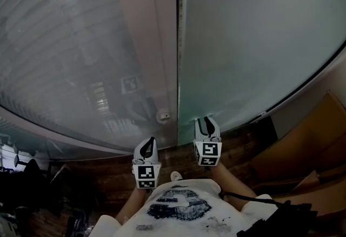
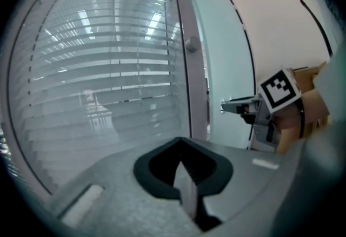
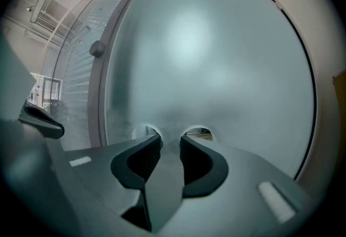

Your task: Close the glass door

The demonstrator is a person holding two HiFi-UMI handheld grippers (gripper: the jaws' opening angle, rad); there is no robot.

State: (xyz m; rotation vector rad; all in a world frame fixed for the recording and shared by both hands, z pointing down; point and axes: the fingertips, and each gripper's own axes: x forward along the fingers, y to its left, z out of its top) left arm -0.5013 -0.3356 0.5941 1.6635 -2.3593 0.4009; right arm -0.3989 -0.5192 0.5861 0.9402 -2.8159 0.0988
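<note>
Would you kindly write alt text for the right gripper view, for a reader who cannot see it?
The right gripper, jaws apart with nothing between them, points straight at the frosted glass door, its tips close to the pane. To the left stands a vertical frame post bearing a round knob, with slatted blinds beyond it.

I see a dark wood floor (image 1: pixel 102 176) underfoot. On my left runs a glazed wall with horizontal blinds (image 2: pixel 108 68), bright patches showing on the slats. A pale upright frame (image 1: pixel 157 41) bounds it. On my right stand a white wall (image 2: pixel 275 25) and brown cardboard boxes (image 1: pixel 303 160).
</note>
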